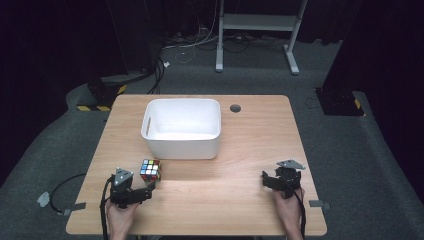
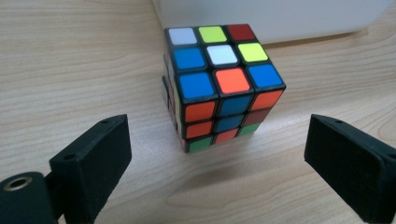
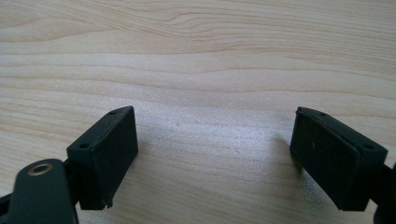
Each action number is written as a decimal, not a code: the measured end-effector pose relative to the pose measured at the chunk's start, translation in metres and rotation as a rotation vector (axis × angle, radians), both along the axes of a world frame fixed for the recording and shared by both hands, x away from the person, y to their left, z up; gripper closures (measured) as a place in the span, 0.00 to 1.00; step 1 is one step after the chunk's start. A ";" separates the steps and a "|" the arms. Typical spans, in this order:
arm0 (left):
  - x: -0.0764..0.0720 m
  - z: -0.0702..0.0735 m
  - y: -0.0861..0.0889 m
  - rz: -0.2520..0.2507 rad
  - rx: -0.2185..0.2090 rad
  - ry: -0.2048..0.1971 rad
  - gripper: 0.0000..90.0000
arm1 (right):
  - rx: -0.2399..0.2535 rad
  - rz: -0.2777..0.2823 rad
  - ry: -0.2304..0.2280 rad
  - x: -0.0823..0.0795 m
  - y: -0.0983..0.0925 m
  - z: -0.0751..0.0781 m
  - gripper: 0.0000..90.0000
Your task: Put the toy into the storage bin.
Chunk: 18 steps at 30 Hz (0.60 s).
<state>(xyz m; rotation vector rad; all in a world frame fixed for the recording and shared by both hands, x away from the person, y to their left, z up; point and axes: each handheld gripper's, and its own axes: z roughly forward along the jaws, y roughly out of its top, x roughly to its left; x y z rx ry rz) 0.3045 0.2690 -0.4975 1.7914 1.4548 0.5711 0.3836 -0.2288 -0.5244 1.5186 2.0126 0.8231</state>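
Note:
A scrambled colour cube stands on the wooden table, just in front of the white bin. My left gripper sits a little nearer the front edge than the cube, pointing at it. In the left gripper view the cube stands upright just beyond my left gripper, whose jaws are spread wide and touch nothing. My right gripper rests near the table's front right, and in the right gripper view my right gripper is open over bare wood.
The white bin is empty and stands at the middle of the table towards the back. A dark round hole lies in the tabletop right of the bin. A white desk frame stands on the floor beyond.

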 end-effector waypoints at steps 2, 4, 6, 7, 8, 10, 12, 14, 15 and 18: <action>0.002 0.001 -0.001 -0.003 -0.005 0.002 0.08 | 0.000 0.000 0.000 0.000 0.000 0.000 0.17; 0.003 0.002 -0.003 -0.008 -0.003 0.000 0.08 | 0.000 0.001 0.000 0.000 0.000 0.000 0.17; 0.004 0.002 -0.004 -0.009 -0.005 0.000 0.08 | 0.000 0.001 0.000 0.000 0.000 0.000 0.17; 0.005 0.003 -0.005 -0.011 -0.005 0.000 0.08 | 0.000 0.001 0.000 0.000 0.000 0.000 0.17; 0.006 0.003 -0.005 -0.013 -0.009 -0.002 0.08 | 0.000 0.001 0.000 0.000 0.000 0.000 0.17; 0.008 0.004 -0.007 -0.019 -0.006 -0.002 0.08 | 0.000 0.001 0.000 0.000 0.000 0.000 0.17; 0.010 0.005 -0.009 -0.021 0.009 -0.002 0.08 | 0.000 0.001 0.000 0.000 0.000 0.000 0.17; 0.013 0.005 -0.010 -0.019 0.012 -0.005 0.08 | 0.000 0.001 0.000 0.000 0.000 0.000 0.17; 0.014 0.005 -0.010 -0.021 0.016 -0.005 0.08 | 0.000 0.001 0.000 0.000 0.000 0.000 0.17; 0.018 0.005 -0.012 -0.014 0.008 -0.006 0.08 | 0.000 0.003 0.000 0.000 0.000 0.000 0.17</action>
